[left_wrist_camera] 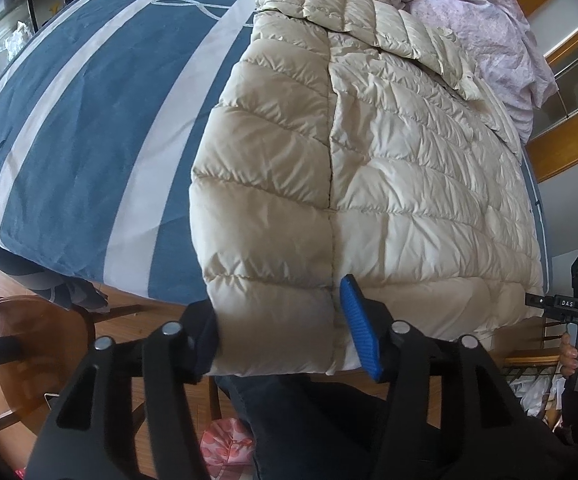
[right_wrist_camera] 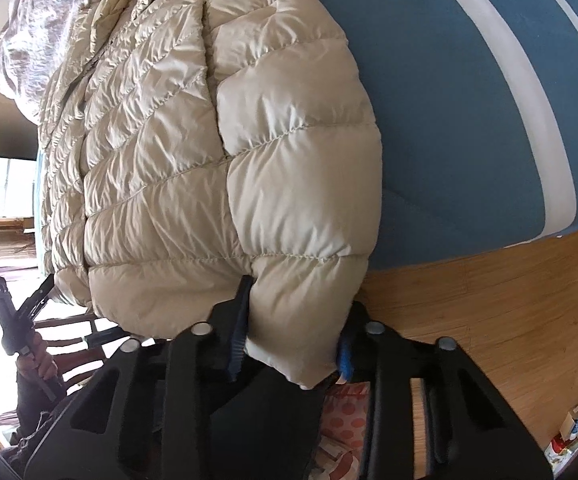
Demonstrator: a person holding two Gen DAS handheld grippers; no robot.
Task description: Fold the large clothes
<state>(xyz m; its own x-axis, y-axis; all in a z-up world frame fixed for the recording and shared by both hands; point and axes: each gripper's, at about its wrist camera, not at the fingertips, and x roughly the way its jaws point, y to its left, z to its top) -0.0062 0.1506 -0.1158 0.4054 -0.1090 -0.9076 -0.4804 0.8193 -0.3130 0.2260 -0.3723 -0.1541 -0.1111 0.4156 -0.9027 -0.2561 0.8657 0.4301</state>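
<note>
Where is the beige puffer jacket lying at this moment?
The beige puffer jacket lies spread on the blue striped bedcover, beside the lilac quilt. Its hem hangs over the bed's near edge, between the fingers of each gripper.
</note>
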